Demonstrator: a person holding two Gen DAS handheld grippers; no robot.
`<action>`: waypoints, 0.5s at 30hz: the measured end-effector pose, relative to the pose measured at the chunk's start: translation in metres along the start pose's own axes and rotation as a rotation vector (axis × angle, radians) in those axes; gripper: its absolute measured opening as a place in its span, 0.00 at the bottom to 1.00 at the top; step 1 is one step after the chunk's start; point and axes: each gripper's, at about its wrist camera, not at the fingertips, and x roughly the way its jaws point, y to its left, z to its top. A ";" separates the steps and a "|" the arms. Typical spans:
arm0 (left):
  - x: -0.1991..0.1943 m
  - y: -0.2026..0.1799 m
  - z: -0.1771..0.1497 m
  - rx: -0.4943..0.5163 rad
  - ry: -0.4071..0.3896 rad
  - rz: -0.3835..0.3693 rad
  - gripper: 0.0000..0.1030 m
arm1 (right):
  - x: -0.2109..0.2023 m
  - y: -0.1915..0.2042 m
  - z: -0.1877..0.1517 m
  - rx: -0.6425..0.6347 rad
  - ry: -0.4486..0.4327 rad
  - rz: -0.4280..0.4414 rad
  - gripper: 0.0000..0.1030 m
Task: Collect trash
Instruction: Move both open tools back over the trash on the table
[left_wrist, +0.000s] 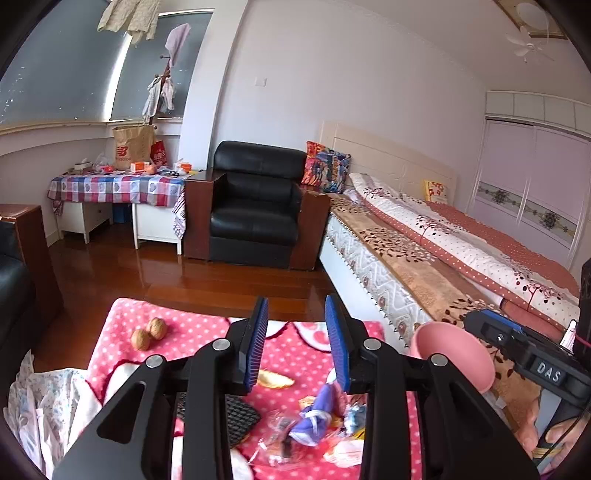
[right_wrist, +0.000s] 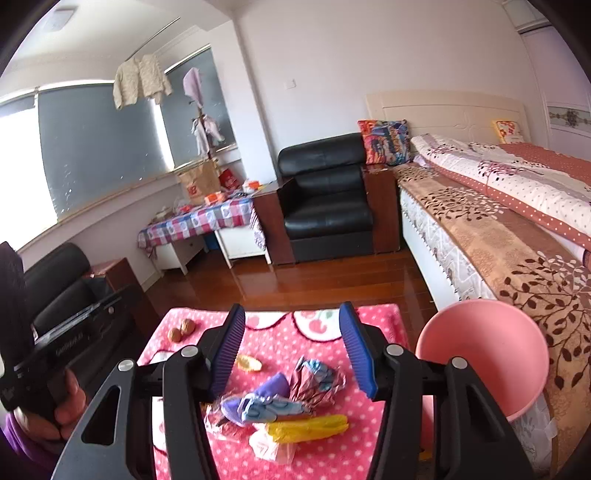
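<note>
Both grippers, left (left_wrist: 297, 343) and right (right_wrist: 291, 349), have fingers parted and empty. Crumpled wrappers (right_wrist: 280, 402) lie on the pink tabletop (right_wrist: 325, 332) just below them; pink bowl (right_wrist: 487, 354) to their right.

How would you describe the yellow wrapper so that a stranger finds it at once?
Look at the pink dotted blanket beside the bed. In the wrapper pile at its near end, the yellow wrapper lies nearest the camera, long and crinkled, the only plain yellow piece.

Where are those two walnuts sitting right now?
The walnuts lie side by side at the far left corner of the pink dotted blanket, well apart from the wrapper pile in both views.
</note>
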 end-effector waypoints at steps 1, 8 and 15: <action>0.001 0.004 -0.003 0.000 0.009 -0.001 0.31 | 0.004 0.002 -0.006 -0.006 0.020 0.003 0.52; 0.006 0.024 -0.028 0.003 0.087 -0.029 0.31 | 0.028 -0.005 -0.052 -0.015 0.154 0.001 0.52; 0.017 0.017 -0.049 0.004 0.160 -0.106 0.31 | 0.049 -0.029 -0.091 0.091 0.284 0.012 0.52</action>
